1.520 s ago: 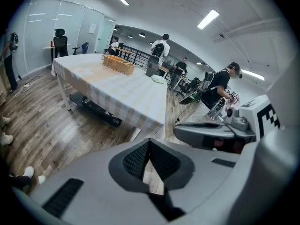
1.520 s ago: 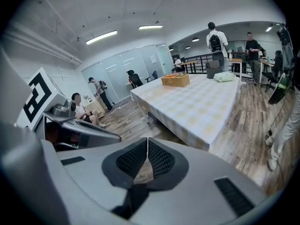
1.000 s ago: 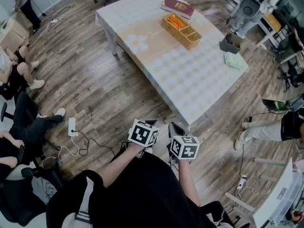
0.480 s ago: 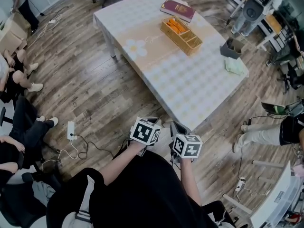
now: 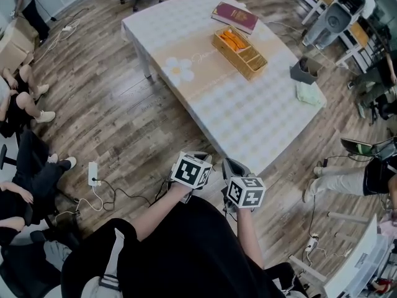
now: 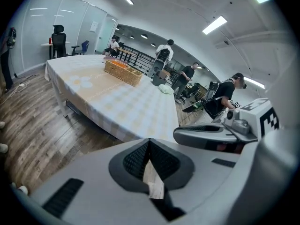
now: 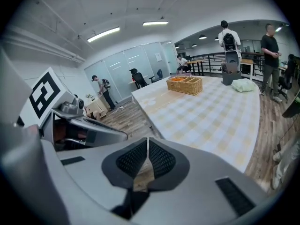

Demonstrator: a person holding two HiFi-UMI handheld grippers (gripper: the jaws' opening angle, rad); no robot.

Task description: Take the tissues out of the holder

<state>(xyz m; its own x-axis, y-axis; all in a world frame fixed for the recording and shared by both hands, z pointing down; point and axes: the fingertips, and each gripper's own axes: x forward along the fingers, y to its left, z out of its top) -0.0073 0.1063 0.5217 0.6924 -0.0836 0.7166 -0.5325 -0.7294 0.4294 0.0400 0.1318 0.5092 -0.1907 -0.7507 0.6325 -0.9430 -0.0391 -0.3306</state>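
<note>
1. Both grippers sit a shade higher in the head view than a second ago, and the table (image 5: 248, 117) has slid with them: its near corner now lies just ahead of the right gripper (image 5: 232, 167).
2. The left gripper (image 5: 196, 161) is held just beside the right one, the two marker cubes (image 5: 191, 170) side by side over the wooden floor (image 5: 124, 123), short of the table's near edge.
3. In the left gripper view the pads meet at their tips, with nothing between them; only floor shows through the slit below.
4. The right gripper's jaws are likewise pressed together and empty.
5. The grey holder (image 5: 304, 71) stands at the table's right edge, now a little lower in the head view than before, well apart from both grippers.
6. A pale green tissue (image 5: 308, 95) lies on the cloth just beside the holder, toward the right corner; whether more tissues sit inside cannot be made out.
7. A wicker basket (image 5: 239, 45) with orange items in one end compartment stays near the far edge, a maroon book (image 5: 234, 17) just beyond it.
8. Seated people at the left of the head view have shifted slightly, feet drawn in.
</note>
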